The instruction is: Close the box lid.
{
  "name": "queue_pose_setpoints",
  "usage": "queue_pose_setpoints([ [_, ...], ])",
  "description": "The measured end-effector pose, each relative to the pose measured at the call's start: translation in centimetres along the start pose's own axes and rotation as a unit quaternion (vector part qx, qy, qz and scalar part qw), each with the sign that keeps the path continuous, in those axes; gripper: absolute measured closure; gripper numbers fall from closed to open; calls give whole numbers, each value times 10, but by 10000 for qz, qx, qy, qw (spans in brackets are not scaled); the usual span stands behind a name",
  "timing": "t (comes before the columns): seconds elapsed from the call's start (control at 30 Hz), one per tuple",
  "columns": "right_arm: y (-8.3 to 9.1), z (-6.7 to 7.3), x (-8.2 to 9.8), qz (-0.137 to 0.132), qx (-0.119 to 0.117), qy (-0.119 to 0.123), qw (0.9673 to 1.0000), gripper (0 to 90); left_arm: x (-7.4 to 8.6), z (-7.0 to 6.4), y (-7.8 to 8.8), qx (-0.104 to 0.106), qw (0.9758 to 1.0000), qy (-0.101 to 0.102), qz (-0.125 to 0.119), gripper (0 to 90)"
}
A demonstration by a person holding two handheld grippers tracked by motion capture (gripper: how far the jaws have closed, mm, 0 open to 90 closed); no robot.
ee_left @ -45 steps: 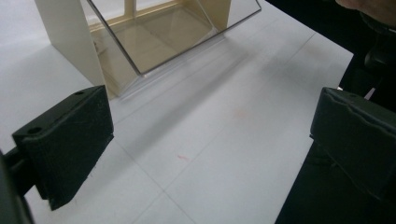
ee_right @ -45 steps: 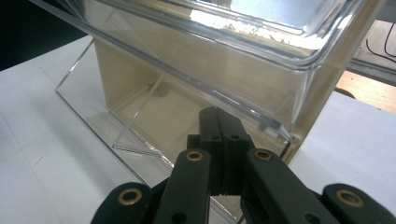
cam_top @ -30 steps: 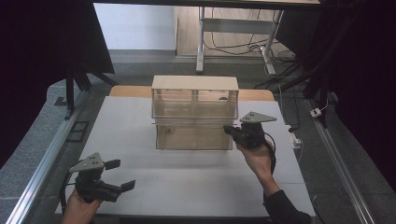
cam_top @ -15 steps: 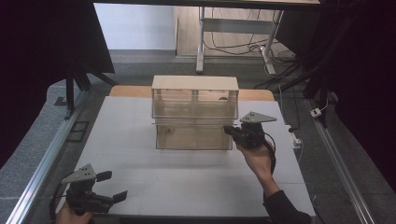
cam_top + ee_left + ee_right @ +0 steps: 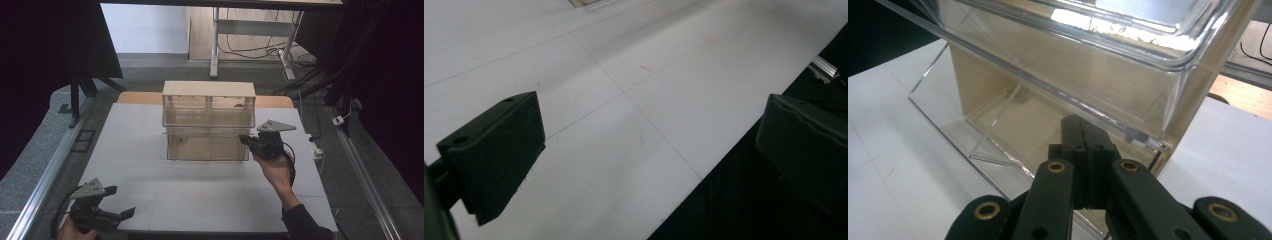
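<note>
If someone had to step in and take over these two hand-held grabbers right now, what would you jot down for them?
Right gripper: jaws shut, nothing visibly between them, tips at the right end of the clear drawer cabinet's lower drawer.
Left gripper: jaws open and empty, low over the near left corner of the white table, far from the cabinet.
Cabinet: at the middle of the table toward the back, clear drawers in a cream frame. The lower drawer stands pulled out toward the person; the upper ones look closed.
Done: lower drawer opened.
Left: probably filling or shutting that drawer; I can't tell whether anything is inside it.
</note>
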State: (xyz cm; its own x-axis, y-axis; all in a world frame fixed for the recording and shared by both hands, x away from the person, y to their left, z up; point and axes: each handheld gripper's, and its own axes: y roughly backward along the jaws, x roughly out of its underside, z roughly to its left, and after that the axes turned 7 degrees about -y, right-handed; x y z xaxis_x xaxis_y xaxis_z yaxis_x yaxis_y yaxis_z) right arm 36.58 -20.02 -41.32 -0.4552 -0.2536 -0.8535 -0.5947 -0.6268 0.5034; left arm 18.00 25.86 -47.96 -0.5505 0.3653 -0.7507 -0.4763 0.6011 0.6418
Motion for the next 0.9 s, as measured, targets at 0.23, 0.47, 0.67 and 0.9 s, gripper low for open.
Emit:
queue_pose_setpoints([
  [0.23,0,0,1,7,-36,-41,10000,900,0,0,0,-9,10000,43,-26,0],
  [0.47,0,0,3,30,-59,-70,10000,900,0,1,0,-12,10000,50,-21,0],
  [0.67,-1,2,7,28,-95,-117,9999,900,0,1,0,-16,10000,43,-6,0],
  [0.9,1,3,10,70,-158,-103,9998,900,0,0,0,-24,10000,46,13,0],
])
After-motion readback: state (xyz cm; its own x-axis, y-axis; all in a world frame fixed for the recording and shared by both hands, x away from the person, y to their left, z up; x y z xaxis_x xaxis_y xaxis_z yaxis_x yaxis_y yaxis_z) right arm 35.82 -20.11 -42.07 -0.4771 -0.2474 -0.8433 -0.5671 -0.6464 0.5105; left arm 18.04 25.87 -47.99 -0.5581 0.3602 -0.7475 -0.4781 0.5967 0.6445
